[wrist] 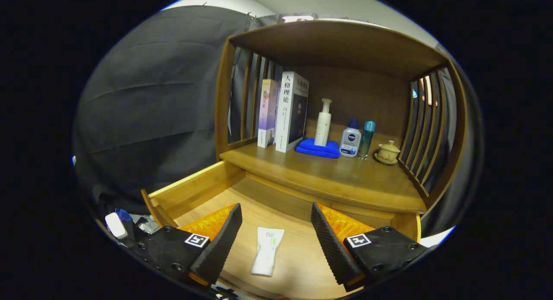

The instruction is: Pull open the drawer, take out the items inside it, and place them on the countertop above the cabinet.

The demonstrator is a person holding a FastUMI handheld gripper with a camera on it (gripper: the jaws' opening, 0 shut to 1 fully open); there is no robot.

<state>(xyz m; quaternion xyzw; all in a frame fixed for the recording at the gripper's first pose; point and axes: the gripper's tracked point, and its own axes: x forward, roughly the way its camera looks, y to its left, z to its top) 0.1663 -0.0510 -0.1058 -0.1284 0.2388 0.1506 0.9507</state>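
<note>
Claw is held spread wide over the open drawer, nothing pinched; the tube lies flat on the drawer floor between the fingers, cap end nearer the camera as far as can be judged. Main risk — the tube is thin and flat against the wood, so a shallow closure could skate over it or squeeze it sideways out of the claw; fingertips would need to be brought right down to the floor first. The drawer's front lip under the tabletop could also be clipped on lift-out. Tabletop is already crowded toward the back: books, pump bottle on a blue cloth, two small bottles, a lidded cup — the bare front strip looks like the safe drop zone. Tube itself: white, soft-looking, green print, slightly angled, undamaged as far as can be seen.
</note>
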